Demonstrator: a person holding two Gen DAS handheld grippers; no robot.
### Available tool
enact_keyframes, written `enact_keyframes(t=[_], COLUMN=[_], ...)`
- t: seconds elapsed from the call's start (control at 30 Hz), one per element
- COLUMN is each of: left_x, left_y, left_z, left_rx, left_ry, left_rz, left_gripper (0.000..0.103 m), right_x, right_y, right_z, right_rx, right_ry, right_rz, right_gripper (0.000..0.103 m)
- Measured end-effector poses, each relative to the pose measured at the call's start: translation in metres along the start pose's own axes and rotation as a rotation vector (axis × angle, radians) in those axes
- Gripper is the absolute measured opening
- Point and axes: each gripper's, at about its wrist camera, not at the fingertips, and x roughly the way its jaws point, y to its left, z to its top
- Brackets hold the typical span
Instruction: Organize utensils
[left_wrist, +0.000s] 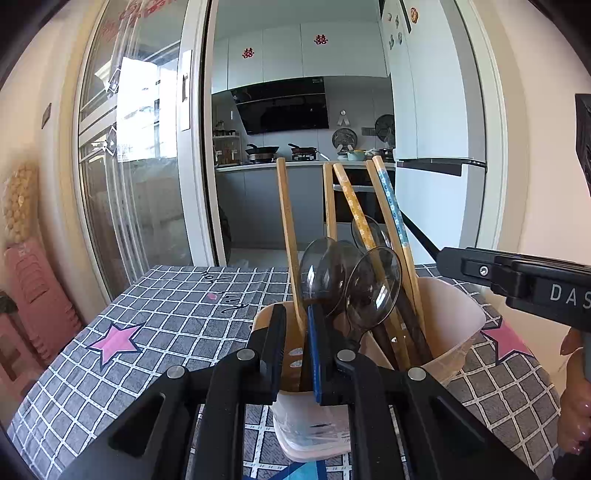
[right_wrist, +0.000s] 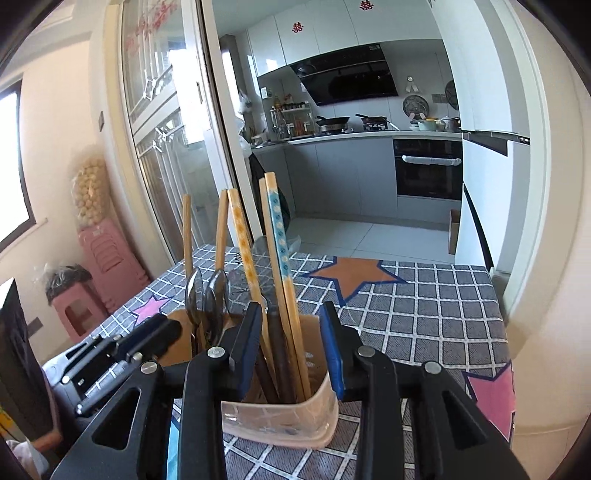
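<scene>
The left hand-held gripper (left_wrist: 297, 354) points slightly downward at the near rim of the utensil holder (left_wrist: 454, 332), its jaws drawn close together and clamped on the holder's near wall, one black finger outside and the blue-padded finger (left_wrist: 318, 363) inside. The right hand-held gripper (right_wrist: 291, 354) also tilts a little downward, its jaws apart on either side of the holder's end; the blue pads (right_wrist: 334, 358) stand clear of the chopsticks between them and press on nothing. In the left wrist view that gripper's black body enters from the right, with part of a hand (left_wrist: 574, 398) below it.

The holder is a translucent, pinkish plastic tub with rounded corners and a slotted inner divider. Upright in it stand several wooden chopsticks (right_wrist: 277, 258), two with patterned bands in yellow and blue, and smoky transparent plastic spoons (left_wrist: 373, 288) with oval bowls uppermost. It stands on the table (right_wrist: 424, 306), covered by a grey checked cloth printed with pink and orange stars.
</scene>
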Motion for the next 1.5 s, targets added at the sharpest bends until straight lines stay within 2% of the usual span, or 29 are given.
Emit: enact_keyframes(t=[0.47,0.53,0.6,0.73,0.93,1.17,1.33,1.47,1.5], left_x=[-0.005,-0.006,-0.015,-0.021,-0.023,-0.026,-0.032,-0.04,-0.044], left_y=[0.011,0.013,0.014,0.016,0.024,0.031,0.039,0.041,0.041], left_z=[0.004,0.005,0.006,0.009,0.01,0.008,0.001,-0.011,-0.015], left_rx=[-0.01,-0.014,-0.027,-0.02,-0.039,-0.058,-0.072,-0.049,-0.047], left_ry=[0.039,0.043,-0.003,-0.007,0.007,0.043,0.106,0.173,0.183], left_rz=[0.005,0.016,0.05,0.052,0.054,0.053,0.04,0.045,0.043], left_gripper=[0.043,0.103,0.103,0.103,0.103,0.103,0.103,0.103,0.103], right_x=[-0.011,-0.011,-0.013,-0.016,-0.021,-0.03,-0.04,-0.048,-0.051], right_y=[0.001,0.002,0.003,0.004,0.008,0.011,0.015,0.02,0.021], right_z=[-0.004,-0.004,-0.005,-0.005,-0.007,-0.015,-0.026,-0.041,-0.046], right_rx=[0.008,0.006,0.006,0.003,-0.004,-0.001,-0.005,0.007,0.011], right_ry=[0.008,0.011,0.013,0.011,0.019,0.04,0.061,0.075,0.077], right_rz=[-0.021,-0.025,-0.029,-0.035,-0.041,-0.048,-0.072,-0.087,-0.095], right_gripper=[0.037,0.037,0.037,0.037,0.037,0.045,0.06,0.084,0.086])
